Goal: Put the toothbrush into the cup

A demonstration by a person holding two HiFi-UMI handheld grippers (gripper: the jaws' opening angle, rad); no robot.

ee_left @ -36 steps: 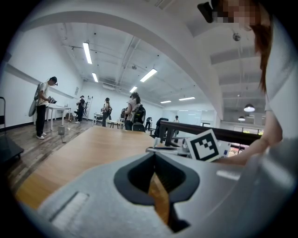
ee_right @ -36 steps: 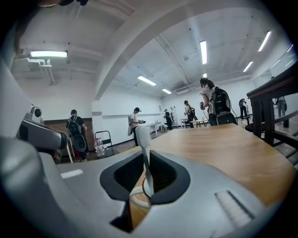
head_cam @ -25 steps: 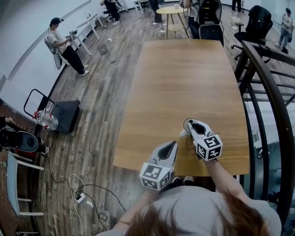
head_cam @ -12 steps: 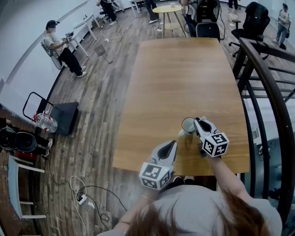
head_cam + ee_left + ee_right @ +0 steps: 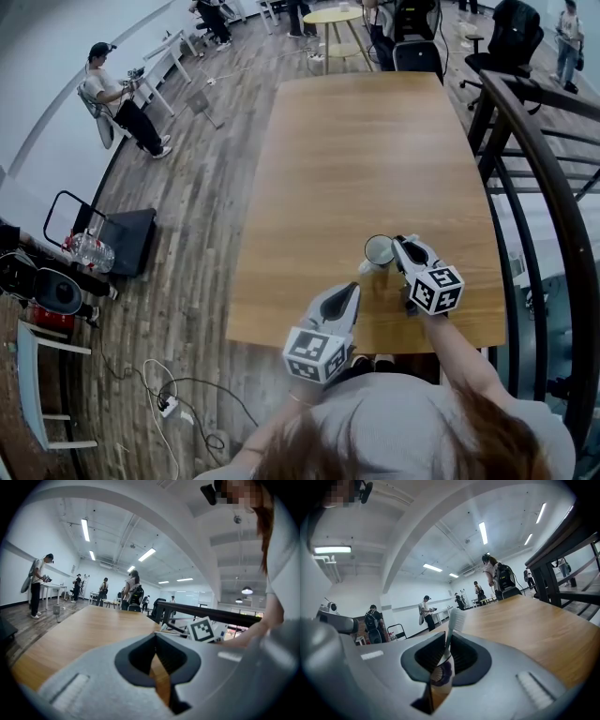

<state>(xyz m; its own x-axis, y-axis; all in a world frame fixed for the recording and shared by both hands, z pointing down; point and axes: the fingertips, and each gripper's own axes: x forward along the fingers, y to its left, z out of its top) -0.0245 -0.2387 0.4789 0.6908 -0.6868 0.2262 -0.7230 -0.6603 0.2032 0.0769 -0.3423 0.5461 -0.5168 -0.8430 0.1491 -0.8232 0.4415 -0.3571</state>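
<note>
A white cup (image 5: 379, 250) stands near the front right of the wooden table (image 5: 375, 141). My right gripper (image 5: 401, 244) is close beside the cup on its right. In the right gripper view the white toothbrush (image 5: 456, 618) rises head up from the purple-patterned cup (image 5: 440, 673), between the jaws of the right gripper (image 5: 446, 637). The jaws stand a narrow way apart, and the gap is wider than the brush's stem. My left gripper (image 5: 351, 292) hovers over the table's front edge, shut and empty, and looks the same in its own view (image 5: 155, 641).
A dark metal railing (image 5: 525, 187) runs along the table's right side. Office chairs (image 5: 417, 47) and a round yellow table (image 5: 342, 19) stand past the far end. Several people stand or sit along the left wall. A cart (image 5: 122, 234) stands on the floor at the left.
My right gripper has shifted slightly to the right and rolled, so the cup's mouth now shows beside it. The left gripper has stayed where it was.
</note>
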